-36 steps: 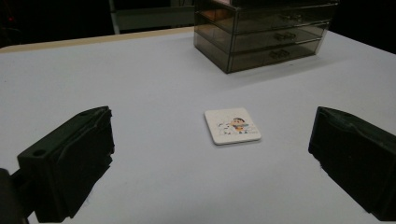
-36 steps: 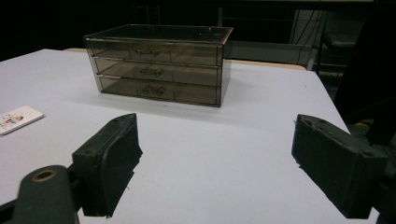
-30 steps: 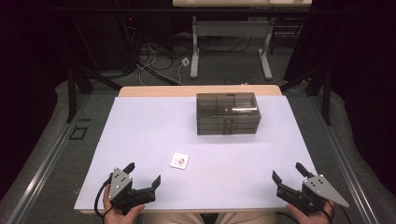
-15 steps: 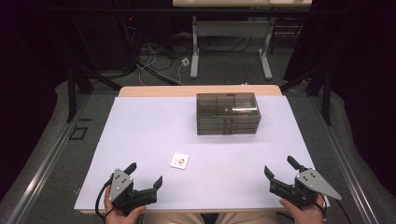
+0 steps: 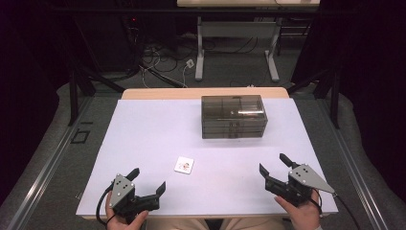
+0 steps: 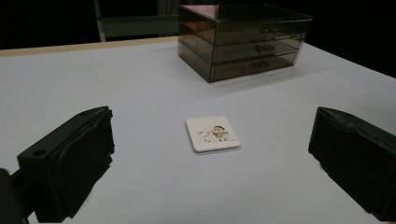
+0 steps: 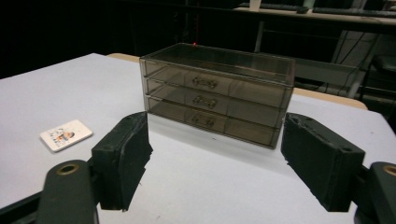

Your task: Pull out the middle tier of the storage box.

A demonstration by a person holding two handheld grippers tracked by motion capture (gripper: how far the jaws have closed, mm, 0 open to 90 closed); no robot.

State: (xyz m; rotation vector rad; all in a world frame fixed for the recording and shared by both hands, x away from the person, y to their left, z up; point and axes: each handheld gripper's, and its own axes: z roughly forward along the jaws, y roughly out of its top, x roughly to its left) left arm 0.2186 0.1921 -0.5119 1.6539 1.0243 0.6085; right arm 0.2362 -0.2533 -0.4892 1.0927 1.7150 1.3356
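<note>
A smoky clear three-drawer box (image 5: pixel 233 116) (image 6: pixel 243 39) (image 7: pixel 218 93) stands at the back middle of the white table (image 5: pixel 153 139), all drawers shut. A small white card with a cartoon picture (image 5: pixel 184 165) (image 6: pixel 212 133) (image 7: pixel 65 134) lies flat nearer the front. My left gripper (image 5: pixel 148 180) (image 6: pixel 210 168) rests at the front left, open, its jaws aimed at the card and nothing between them. My right gripper (image 5: pixel 273 164) (image 7: pixel 217 163) at the front right points at the drawers; its jaws have just been closing a little, are open, and hold nothing.
Beyond the table's far edge are a desk frame (image 5: pixel 234 48) and loose cables (image 5: pixel 167 62) on the dark floor. A metal rail (image 5: pixel 43 163) runs along the left side. A wide bare stretch of table lies between the card and the drawers.
My right gripper has shifted left and slightly away from the table's front edge, its jaws a bit narrower. The left gripper, card and drawers have stayed put.
</note>
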